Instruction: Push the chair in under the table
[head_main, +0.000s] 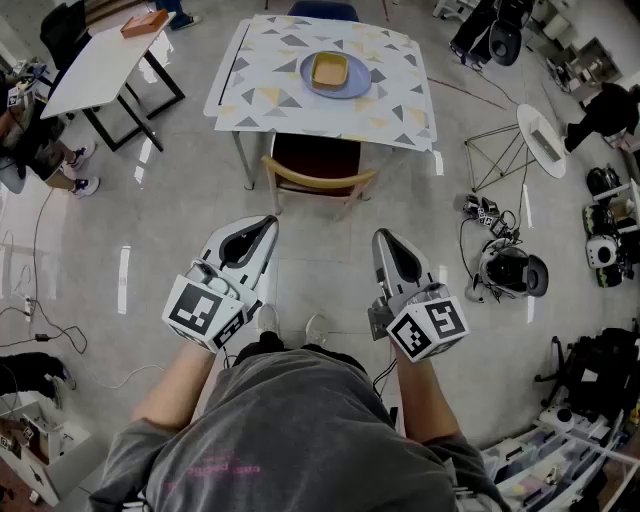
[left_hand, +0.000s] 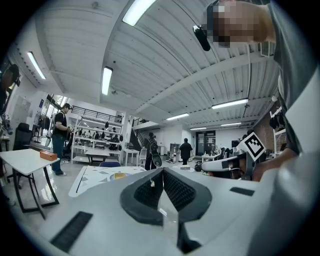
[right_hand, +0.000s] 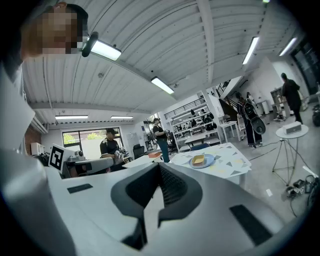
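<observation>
Left hand-held gripper (head_main: 266, 226) and right hand-held gripper (head_main: 386, 240) both closed on nothing, held well short of the chair (head_main: 318, 160).
Jaws meet in both gripper views with nothing between them, and neither touches the chair. The chair sits just past them, facing the counter (head_main: 262, 100): front of the dark seat is tucked under the edge, rest of seat and the wooden back rail (head_main: 320, 183) stand outside it. Judged: fits either a chair awaiting a push or one already pushed in partway; can't tell which. Farther, on the counter: blue plate (head_main: 362, 84) holding a shallow yellow tray (head_main: 329, 70), which looks empty.
</observation>
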